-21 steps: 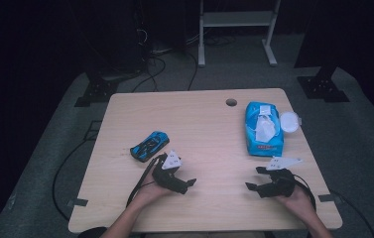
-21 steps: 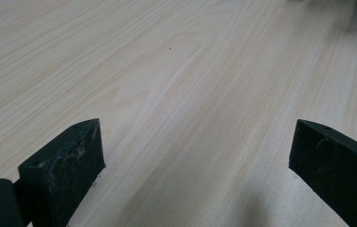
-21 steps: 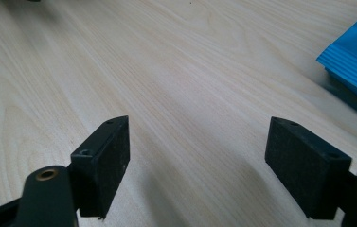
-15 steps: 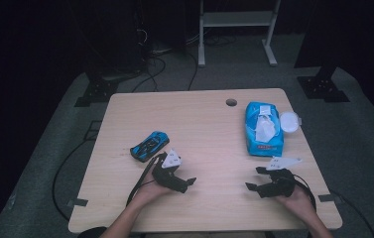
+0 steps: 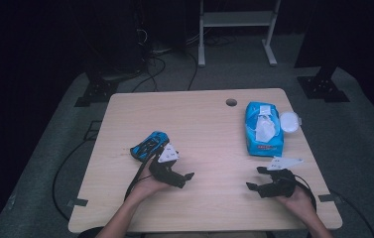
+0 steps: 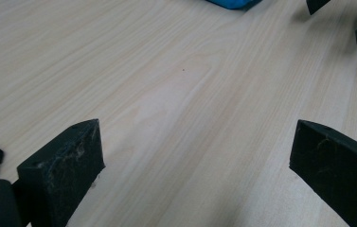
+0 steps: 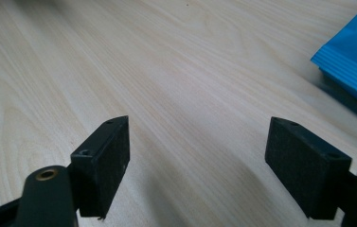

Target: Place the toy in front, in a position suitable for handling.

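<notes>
Nothing has shifted: left gripper (image 5: 188, 179) and right gripper (image 5: 255, 179) rest open-jawed, empty, near the table's (image 5: 204, 124) front edge; next likely reaching the wipes pack (image 5: 263, 128)

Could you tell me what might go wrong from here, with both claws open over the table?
1. The left claw sits close by the blue toy car; its trailing cable might nudge the car away.
2. The wet-wipes pack lies with its lid open; a grab by the right claw might crumple the exposed wipe.
</notes>
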### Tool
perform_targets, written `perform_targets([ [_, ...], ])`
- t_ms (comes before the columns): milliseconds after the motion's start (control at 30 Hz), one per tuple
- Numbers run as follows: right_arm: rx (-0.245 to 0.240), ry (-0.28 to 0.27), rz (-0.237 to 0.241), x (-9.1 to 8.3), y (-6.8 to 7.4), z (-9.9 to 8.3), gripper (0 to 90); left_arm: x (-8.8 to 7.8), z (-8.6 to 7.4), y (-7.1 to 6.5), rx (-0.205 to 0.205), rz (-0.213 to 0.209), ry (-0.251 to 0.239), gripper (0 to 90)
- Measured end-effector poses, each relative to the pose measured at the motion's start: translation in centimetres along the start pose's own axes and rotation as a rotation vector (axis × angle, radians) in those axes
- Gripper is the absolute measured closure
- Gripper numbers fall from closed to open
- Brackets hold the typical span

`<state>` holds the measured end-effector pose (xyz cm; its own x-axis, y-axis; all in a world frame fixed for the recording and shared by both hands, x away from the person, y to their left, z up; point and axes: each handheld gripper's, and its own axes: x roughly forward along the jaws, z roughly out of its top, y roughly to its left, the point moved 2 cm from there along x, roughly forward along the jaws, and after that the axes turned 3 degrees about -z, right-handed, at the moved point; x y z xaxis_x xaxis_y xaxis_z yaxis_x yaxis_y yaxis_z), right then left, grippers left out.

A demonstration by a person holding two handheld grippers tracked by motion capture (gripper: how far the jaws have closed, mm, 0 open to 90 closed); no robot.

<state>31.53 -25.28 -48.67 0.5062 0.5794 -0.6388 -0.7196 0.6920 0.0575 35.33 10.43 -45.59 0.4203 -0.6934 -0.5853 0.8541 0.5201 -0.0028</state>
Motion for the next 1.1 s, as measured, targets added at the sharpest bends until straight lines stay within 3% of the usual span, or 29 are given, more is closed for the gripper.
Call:
perform_targets([
  [333,0.004,-0.009,-0.010,-0.2,0.3,0.4,21.5,-1.8,1.3,1.6,0.019,0.046,-0.025,2.9],
  [367,-0.001,-0.015,-0.010,-0.3,0.4,0.5,21.5,-2.1,1.4,2.2,-0.002,0.046,-0.032,3.0],
  [667,-0.001,-0.014,-0.008,-0.3,0.4,0.6,21.5,-2.9,1.5,4.1,-0.032,0.066,-0.017,2.9],
  [800,-0.002,-0.011,-0.006,-0.3,0.4,0.5,21.5,-3.2,1.6,5.0,-0.033,0.073,0.011,2.9],
  [933,-0.006,-0.017,-0.005,-0.4,0.4,0.6,21.5,-3.7,1.9,6.2,-0.056,0.099,0.015,2.9],
  [1067,-0.007,-0.013,-0.001,-0.3,0.4,0.5,21.5,-4.2,2.0,7.6,-0.045,0.134,0.027,2.9],
  [1100,-0.010,-0.013,0.000,-0.4,0.3,0.5,21.5,-4.4,1.9,8.2,-0.033,0.159,0.046,2.9],
])
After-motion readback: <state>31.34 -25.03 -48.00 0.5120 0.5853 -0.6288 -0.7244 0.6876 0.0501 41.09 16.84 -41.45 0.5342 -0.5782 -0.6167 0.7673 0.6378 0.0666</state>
